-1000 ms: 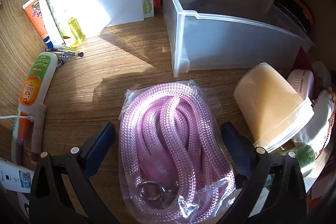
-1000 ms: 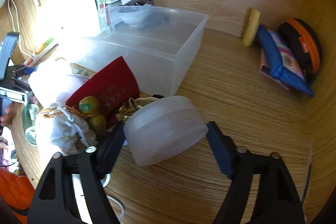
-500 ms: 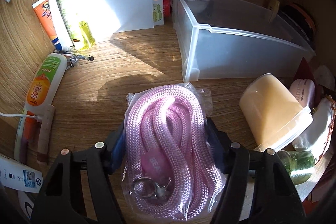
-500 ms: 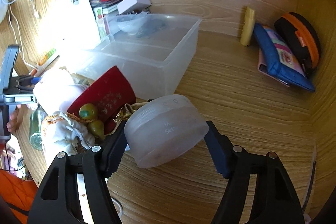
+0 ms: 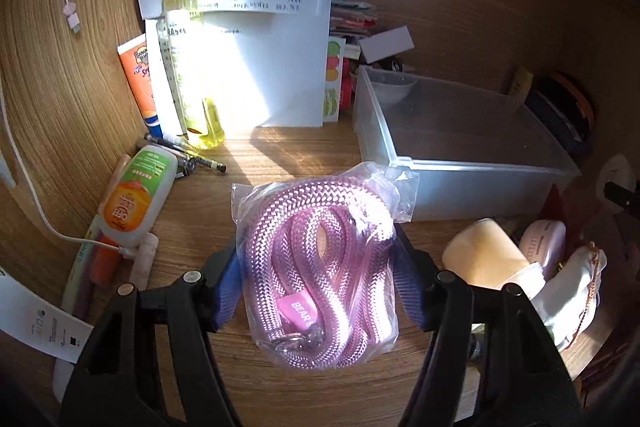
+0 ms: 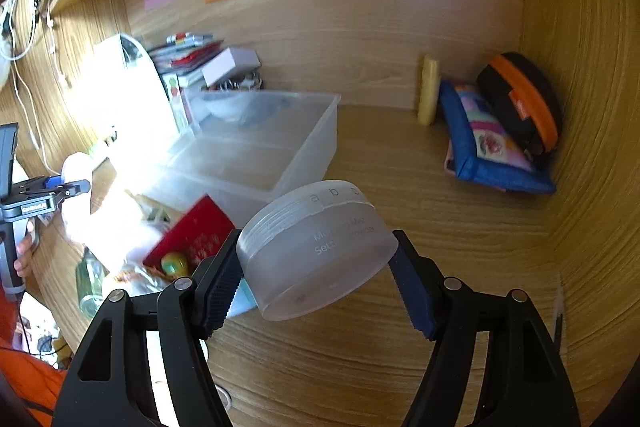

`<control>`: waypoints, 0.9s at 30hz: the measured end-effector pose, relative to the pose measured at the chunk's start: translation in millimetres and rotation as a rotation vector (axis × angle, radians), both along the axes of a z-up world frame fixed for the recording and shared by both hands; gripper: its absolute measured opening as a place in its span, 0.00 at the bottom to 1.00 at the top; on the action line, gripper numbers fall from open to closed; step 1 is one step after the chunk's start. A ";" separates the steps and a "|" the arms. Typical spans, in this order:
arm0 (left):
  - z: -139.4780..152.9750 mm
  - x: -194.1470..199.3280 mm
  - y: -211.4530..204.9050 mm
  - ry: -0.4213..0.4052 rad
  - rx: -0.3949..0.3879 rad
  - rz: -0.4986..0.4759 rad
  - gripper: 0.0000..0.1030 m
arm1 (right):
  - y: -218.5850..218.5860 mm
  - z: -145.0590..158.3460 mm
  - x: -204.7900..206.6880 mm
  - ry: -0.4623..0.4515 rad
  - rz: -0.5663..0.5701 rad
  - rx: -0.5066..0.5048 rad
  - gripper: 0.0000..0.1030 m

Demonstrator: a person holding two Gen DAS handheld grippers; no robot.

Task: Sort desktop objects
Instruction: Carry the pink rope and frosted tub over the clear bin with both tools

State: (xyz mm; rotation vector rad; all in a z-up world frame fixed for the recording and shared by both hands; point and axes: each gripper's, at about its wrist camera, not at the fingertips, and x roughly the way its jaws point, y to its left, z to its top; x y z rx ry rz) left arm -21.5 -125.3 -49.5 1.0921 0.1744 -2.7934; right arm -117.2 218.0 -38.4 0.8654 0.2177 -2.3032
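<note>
My left gripper point(image 5: 318, 285) pinches one clear bag of coiled pink rope point(image 5: 320, 267) above the wooden desk point(image 5: 256, 379), beside one clear plastic bin point(image 5: 460, 143), and my right gripper point(image 6: 316, 279) squeezes one round frosted plastic jar point(image 6: 316, 251), lifted and tilted.

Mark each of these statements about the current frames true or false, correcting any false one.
1. The left gripper is shut on the bagged pink rope. True.
2. The right gripper is open with nothing in it. False: it is shut on a frosted round jar.
3. The clear plastic bin is packed full. False: it holds only a small bowl at its far end.
4. An orange-and-black pouch sits against the wall beyond the jar. True.
</note>
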 end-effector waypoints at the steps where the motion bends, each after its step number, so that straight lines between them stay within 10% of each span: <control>1: 4.8 1.1 -1.1 0.015 0.004 -0.003 0.64 | 0.0 3.4 -0.5 0.007 0.000 -0.006 0.66; 27: 79.8 -73.3 24.6 0.218 0.084 -0.152 0.64 | -41.9 64.0 -27.8 0.120 0.132 -0.058 0.66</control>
